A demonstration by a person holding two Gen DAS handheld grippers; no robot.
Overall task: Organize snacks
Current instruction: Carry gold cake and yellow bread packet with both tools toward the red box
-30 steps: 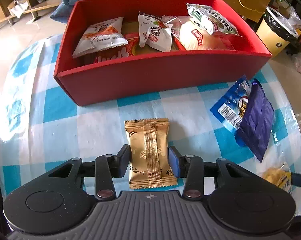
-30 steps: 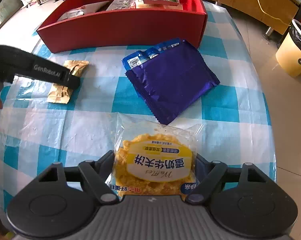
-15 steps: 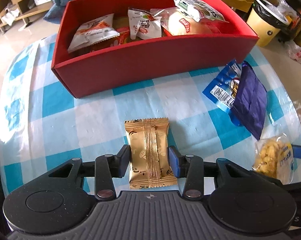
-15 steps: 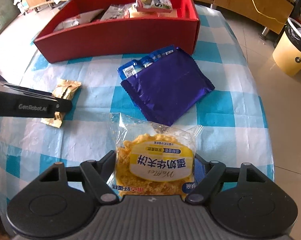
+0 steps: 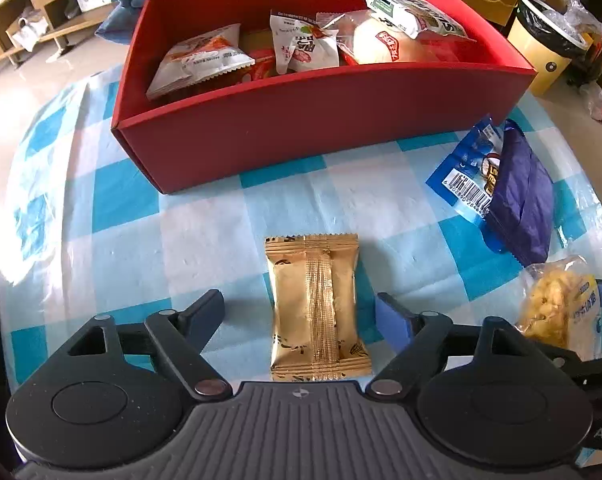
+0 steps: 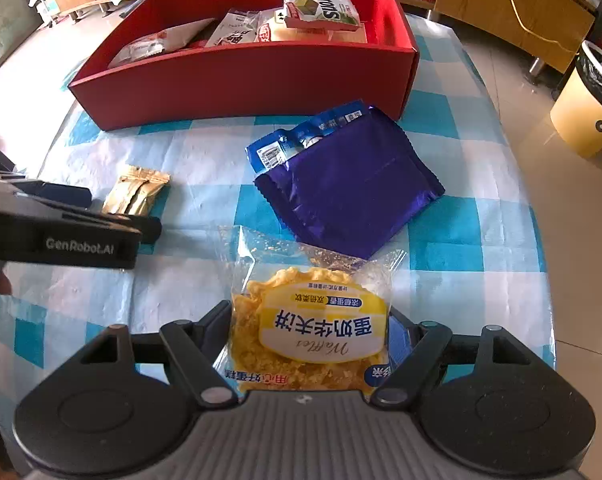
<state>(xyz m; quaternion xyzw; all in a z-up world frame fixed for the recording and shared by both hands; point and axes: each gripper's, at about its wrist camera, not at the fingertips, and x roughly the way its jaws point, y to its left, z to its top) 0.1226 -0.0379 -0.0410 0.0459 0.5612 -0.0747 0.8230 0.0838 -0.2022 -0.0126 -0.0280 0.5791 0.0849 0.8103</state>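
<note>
A gold snack packet (image 5: 317,308) lies flat on the blue-checked tablecloth. My left gripper (image 5: 299,300) straddles it; its jaws are opening, with a gap on each side of the packet, so neither pad touches it. The right wrist view shows the same gold packet (image 6: 135,196) beside the left gripper's fingers (image 6: 77,196). My right gripper (image 6: 309,316) is shut on a yellow waffle packet (image 6: 309,332), its pads pressing both sides. The red box (image 5: 321,120) holding several snack packets stands beyond both grippers.
A purple packet (image 6: 349,192) lies over a blue packet (image 6: 301,140) between the waffle packet and the red box (image 6: 241,80). The table's right edge drops to a tiled floor with a yellow bin (image 6: 589,112) and a cardboard box (image 6: 501,4).
The left gripper's jaws have spread away from the gold packet, which they gripped before. The right gripper still holds the waffle packet in the same place.
</note>
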